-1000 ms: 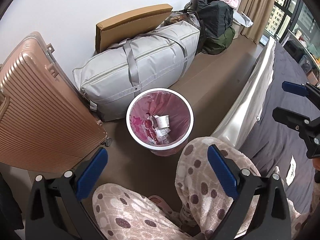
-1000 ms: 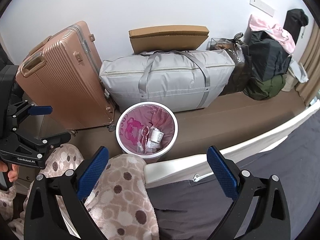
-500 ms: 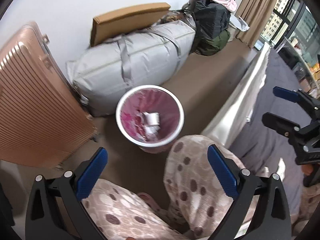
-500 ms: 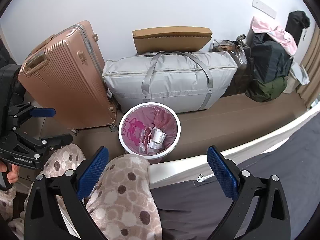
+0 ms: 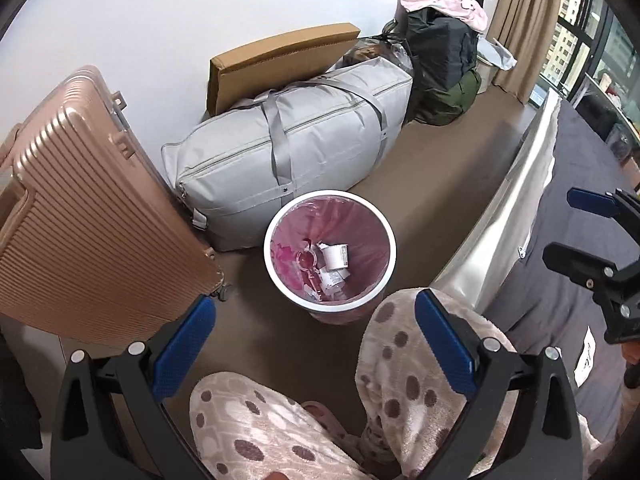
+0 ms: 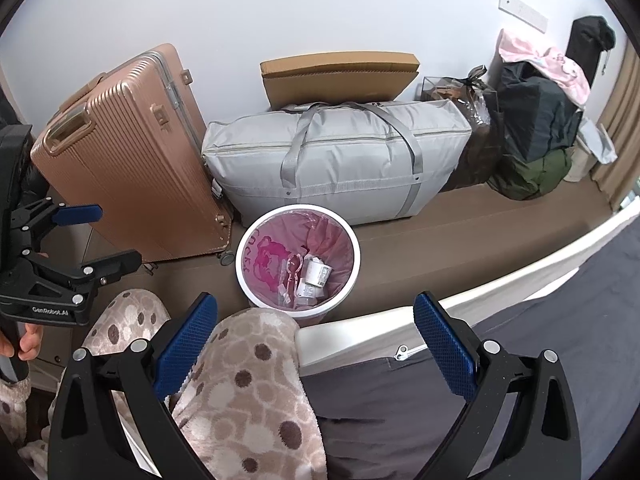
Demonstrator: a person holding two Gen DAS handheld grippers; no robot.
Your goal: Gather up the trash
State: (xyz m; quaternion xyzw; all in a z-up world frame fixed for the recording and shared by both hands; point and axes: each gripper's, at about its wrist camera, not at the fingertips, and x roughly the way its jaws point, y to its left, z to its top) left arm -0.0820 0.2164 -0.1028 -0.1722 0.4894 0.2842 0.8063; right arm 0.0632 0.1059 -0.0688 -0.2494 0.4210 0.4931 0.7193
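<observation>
A white round trash bin (image 5: 280, 280) with a pink liner stands on the brown floor; it also shows in the right wrist view (image 6: 244, 280). Inside lie a white cup (image 5: 335, 255), a clear plastic spoon (image 5: 306, 261) and paper scraps. My left gripper (image 5: 316, 344) is open and empty, above the person's spotted pyjama knees, just short of the bin. My right gripper (image 6: 316, 340) is open and empty, over the bed edge. Each gripper also shows in the other's view, the right (image 5: 588, 226) and the left (image 6: 86, 236).
A rose-gold suitcase (image 6: 124, 160), a grey duffel bag (image 6: 340, 160) and a flat cardboard box (image 6: 340, 78) stand along the wall behind the bin. Dark bags (image 6: 536, 120) pile at the right. The bed with a dark sheet (image 6: 560, 320) lies at right.
The left gripper's view swung left and back; the bin now sits nearer the view's centre. The right gripper shifted slightly. Both stay open and empty.
</observation>
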